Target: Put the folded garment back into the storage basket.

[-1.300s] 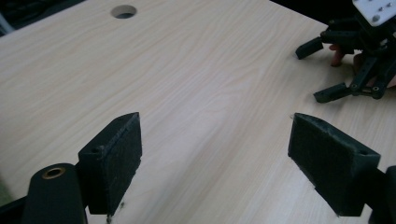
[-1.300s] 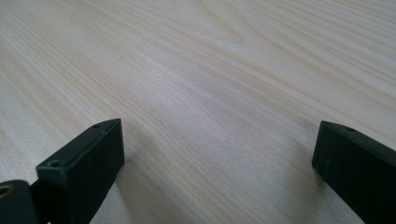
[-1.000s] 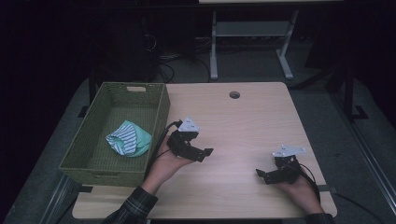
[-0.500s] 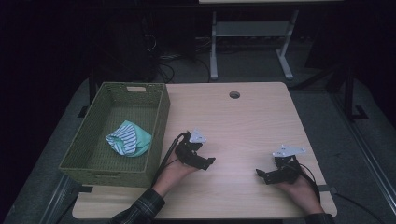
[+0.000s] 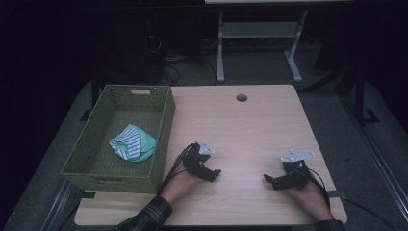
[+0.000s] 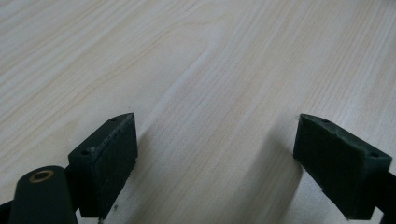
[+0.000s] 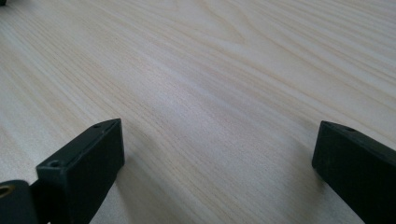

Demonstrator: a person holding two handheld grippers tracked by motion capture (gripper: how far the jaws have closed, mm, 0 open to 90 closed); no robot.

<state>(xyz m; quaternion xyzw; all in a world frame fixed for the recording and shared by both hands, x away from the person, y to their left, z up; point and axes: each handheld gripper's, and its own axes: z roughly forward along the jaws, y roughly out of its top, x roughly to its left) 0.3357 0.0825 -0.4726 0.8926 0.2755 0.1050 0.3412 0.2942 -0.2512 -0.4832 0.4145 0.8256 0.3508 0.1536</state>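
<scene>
Now left gripper (image 5: pixel 213 174) beside basket (image 5: pixel 163 139) edge, jaws apart.

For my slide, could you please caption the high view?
Both open grippers, left and right, rest on table beside basket.

Two tongs, the left tongs (image 5: pixel 213 173) and right tongs (image 5: pixel 269 180), resting on one wooden worktop (image 5: pixel 250 125), one green woven basket (image 5: pixel 163 120) sitting alongside, holding one striped cloth (image 5: pixel 132 143)

left hand-held gripper (image 5: pixel 214 174): black, grey plate, cable | right hand-held gripper (image 5: pixel 267 179): same | left sleeve (image 5: pixel 146 219): plaid
</scene>
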